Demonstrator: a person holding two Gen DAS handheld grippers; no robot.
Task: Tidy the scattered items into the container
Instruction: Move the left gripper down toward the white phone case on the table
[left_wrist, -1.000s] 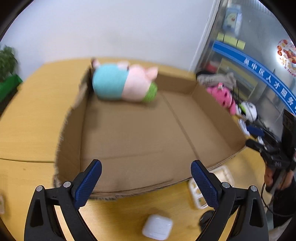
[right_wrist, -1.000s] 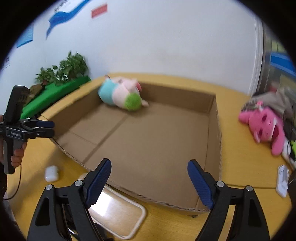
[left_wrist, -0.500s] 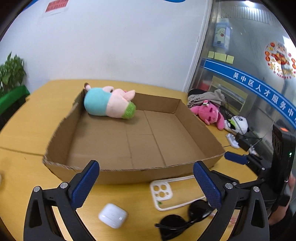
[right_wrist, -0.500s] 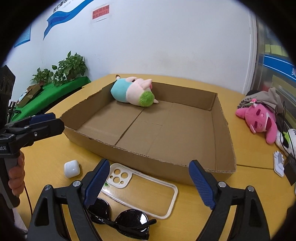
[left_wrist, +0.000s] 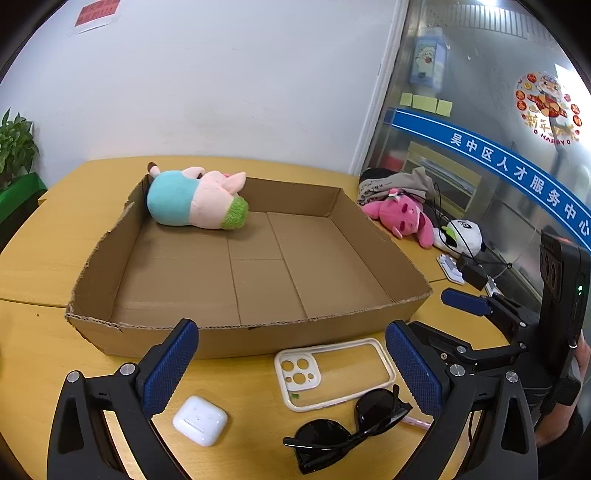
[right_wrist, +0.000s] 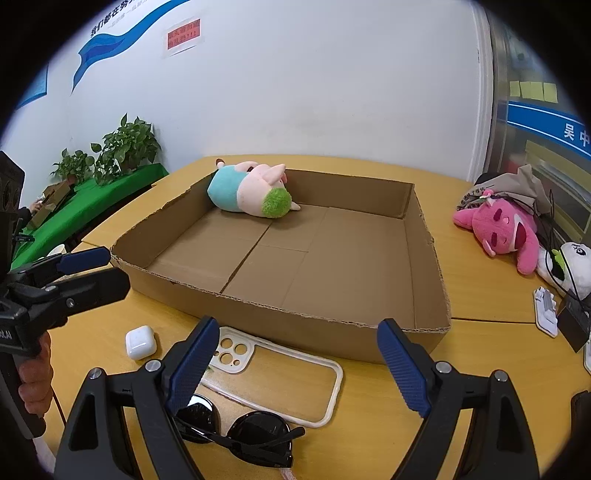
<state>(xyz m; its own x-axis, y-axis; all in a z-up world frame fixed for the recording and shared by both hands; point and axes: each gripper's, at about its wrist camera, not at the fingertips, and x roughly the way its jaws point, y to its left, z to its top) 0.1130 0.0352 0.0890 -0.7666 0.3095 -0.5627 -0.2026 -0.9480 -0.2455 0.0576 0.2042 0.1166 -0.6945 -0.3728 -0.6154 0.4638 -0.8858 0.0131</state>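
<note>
A shallow cardboard box (left_wrist: 240, 339) lies on the wooden table. A teal, pink and green plush pig (left_wrist: 195, 203) rests in its far left corner. In front of the box lie a white earbud case (left_wrist: 200, 424), a clear phone case (left_wrist: 295, 373) and black sunglasses (left_wrist: 347, 435). My left gripper (left_wrist: 291, 365) hangs open above these, holding nothing. My right gripper (right_wrist: 299, 363) is open too, over the phone case (right_wrist: 232, 354) and sunglasses (right_wrist: 251, 435), with the box (right_wrist: 295, 328) just beyond.
A pink plush (right_wrist: 506, 229) and a panda plush (right_wrist: 576, 262) lie to the right of the box, among cables, a grey cloth and small white gadgets. Potted plants (right_wrist: 125, 147) stand at the far left. A wall runs behind the table.
Both grippers have drawn back from over the box toward the near table edge. The earbud case, phone case and sunglasses have come into view. Both stay open.
</note>
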